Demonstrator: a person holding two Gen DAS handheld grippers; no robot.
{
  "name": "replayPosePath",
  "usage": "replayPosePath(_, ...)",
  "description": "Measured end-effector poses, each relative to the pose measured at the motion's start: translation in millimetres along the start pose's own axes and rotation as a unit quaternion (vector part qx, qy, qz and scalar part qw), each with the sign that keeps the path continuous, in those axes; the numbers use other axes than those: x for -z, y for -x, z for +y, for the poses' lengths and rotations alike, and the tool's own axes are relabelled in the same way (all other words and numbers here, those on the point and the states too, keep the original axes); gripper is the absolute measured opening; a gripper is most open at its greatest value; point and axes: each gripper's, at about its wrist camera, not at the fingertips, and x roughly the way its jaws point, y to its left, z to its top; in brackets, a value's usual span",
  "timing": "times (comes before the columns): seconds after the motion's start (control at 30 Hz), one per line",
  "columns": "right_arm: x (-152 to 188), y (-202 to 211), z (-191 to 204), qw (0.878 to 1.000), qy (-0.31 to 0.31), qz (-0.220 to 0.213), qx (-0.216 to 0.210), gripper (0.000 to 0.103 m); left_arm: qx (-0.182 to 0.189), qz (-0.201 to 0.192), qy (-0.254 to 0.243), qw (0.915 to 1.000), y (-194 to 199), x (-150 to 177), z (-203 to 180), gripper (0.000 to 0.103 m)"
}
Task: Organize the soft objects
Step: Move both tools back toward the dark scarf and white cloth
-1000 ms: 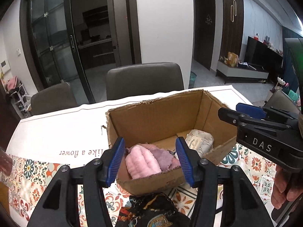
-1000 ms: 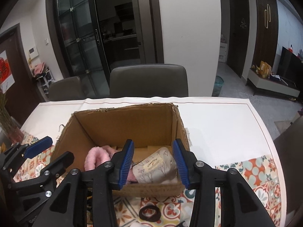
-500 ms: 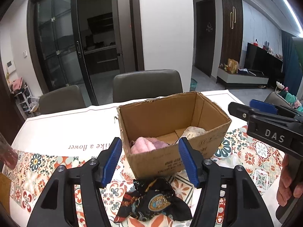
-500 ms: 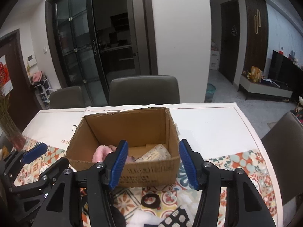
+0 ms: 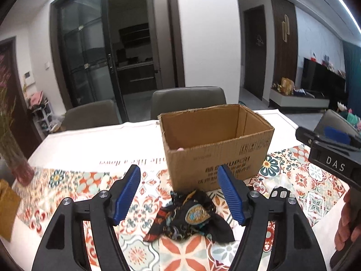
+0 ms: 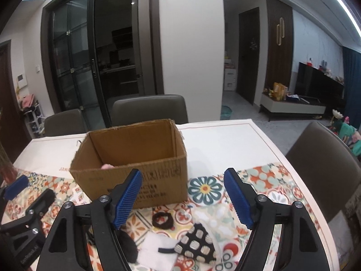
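The left claw (image 5: 178, 194) is hanging above the patterned surface (image 5: 300, 180) with its blue pads spread apart and nothing between them; its jaws have just been opening. Below the gap a crumpled black scarf (image 5: 191, 216) is lying on the surface, just in front of the cardboard box (image 5: 216, 146). A sliver of something pink (image 5: 180, 149) is showing over the box's near wall, inside at its left end.

The right claw (image 6: 182, 194) is likewise standing spread and empty, its jaws having just been opening too. Under it, on the surface, a black hair tie (image 6: 162, 219) is lying close to the box's front, and nearer the camera a black pouch with pale spots (image 6: 196, 244) is sitting beside a white cloth (image 6: 155, 253), the two touching. A dark fuzzy item (image 6: 128, 246) is partly hiding behind the left finger.

The box is sitting open-topped, between both claws and the grey chairs (image 6: 149, 108) at the far edge. A hand (image 5: 347, 223) is gripping the right tool's handle at the left view's edge.
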Motion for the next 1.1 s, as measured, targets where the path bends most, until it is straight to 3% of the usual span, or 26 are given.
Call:
replayPosePath(0.33, 44, 17, -18, 0.998, -0.050, -0.002, 0.023, 0.076, -0.022, 0.004, 0.025, 0.9994, 16, 46, -1, 0.074)
replayPosePath(0.67, 88, 33, -13, 0.999, -0.031, -0.008, 0.036, 0.076, -0.011, 0.019, 0.045, 0.9988, 18, 75, -3, 0.075)
replayPosePath(1.1, 126, 11, 4, 0.998, -0.010, 0.060, 0.004, 0.076, 0.013, 0.050, 0.030, 0.9982, 4, 105, 0, 0.075)
